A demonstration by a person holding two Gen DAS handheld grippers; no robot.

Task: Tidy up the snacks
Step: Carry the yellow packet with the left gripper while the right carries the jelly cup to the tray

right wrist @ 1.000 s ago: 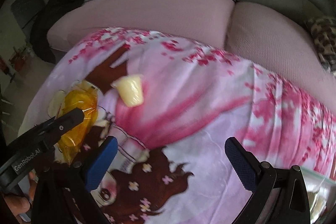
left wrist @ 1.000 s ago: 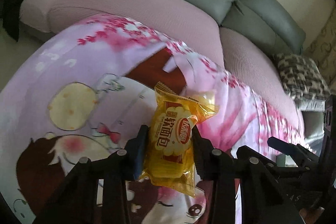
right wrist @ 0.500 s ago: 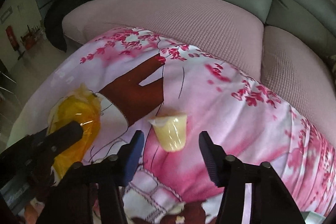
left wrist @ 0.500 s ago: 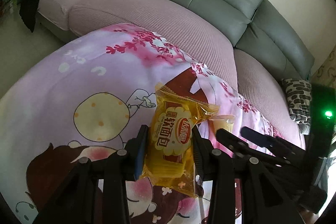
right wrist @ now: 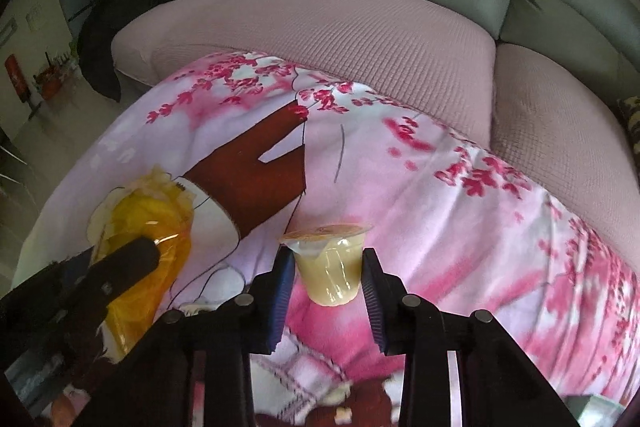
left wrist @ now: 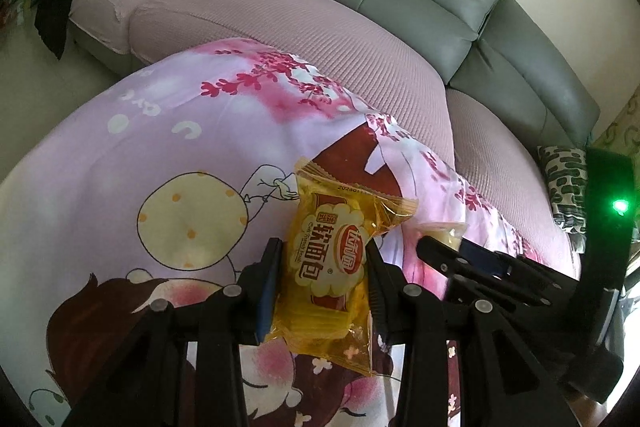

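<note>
We see 2 snacks in hand above the pink cartoon-print cloth (left wrist: 168, 131), which we take as our landmark. The left gripper (left wrist: 322, 283) is clamped narrowly on the yellow bread packet (left wrist: 332, 263), its pads pressing the packet's 2 long sides so that the printed face stays toward the camera and the crimped end stands clear over the cloth. The right gripper (right wrist: 326, 283) has just been closing and now pinches the jelly cup (right wrist: 328, 267) by its side walls, below the wider sealed rim (right wrist: 326, 231); we judge that this keeps the cup upright and stops it slipping down through the pads. The cup sits just above the cloth's pink part, to the right of the packet. Holding 1 snack in each gripper probably lets both go to their place together. Beyond the cloth's far edge runs the sofa (right wrist: 360, 35); where the snacks belong we cannot tell.
</note>
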